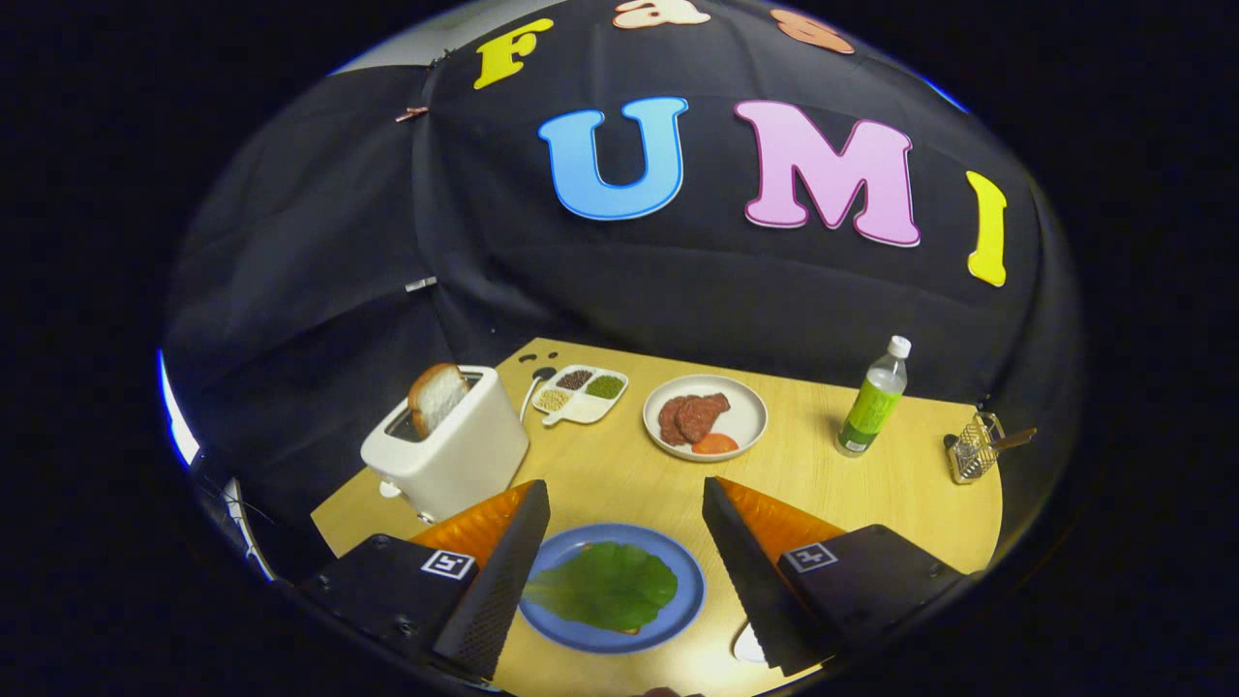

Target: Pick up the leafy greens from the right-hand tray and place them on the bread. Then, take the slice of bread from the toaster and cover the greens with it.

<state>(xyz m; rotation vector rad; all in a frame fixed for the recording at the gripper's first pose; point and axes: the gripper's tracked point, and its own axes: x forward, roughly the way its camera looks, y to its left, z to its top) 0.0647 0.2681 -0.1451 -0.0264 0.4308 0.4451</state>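
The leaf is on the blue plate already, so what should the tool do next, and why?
Probably swing the open, empty tool toward the toaster. The green leaf already lies on the blue plate between the fingers, and the bread slice still stands in the slot, waiting to cover it.

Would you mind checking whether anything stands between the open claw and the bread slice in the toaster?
Nothing visible does. The claw is open over the blue plate, where the leafy green already lies. The bread slice sticks up from the toaster, just beyond the left finger, with bare table between.
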